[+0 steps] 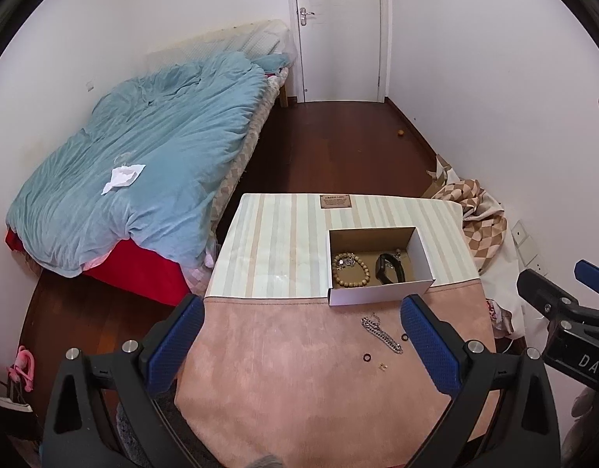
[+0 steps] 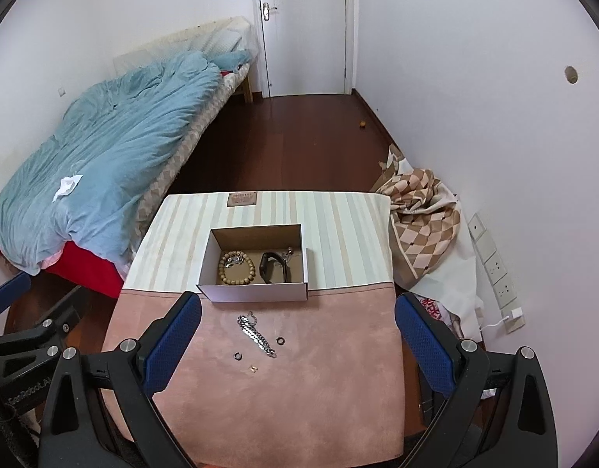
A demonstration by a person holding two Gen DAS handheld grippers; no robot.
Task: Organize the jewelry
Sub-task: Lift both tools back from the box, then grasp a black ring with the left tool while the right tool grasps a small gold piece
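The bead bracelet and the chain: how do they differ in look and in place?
The bead bracelet is made of round tan beads; the chain is of silver metal links. The bracelet forms a closed ring, while the chain lies stretched out in a slanted line. The bracelet lies inside the box; the chain lies outside on the pink cloth. No gripper holds either.

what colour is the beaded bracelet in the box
Light tan, wood-like beaded bracelet; clearest in the right wrist view.

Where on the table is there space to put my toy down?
The striped cloth left of the white box is bare, and so is the pink cloth nearest the claws. It is crowded just in front of the box, around the silver chain and two dark rings.
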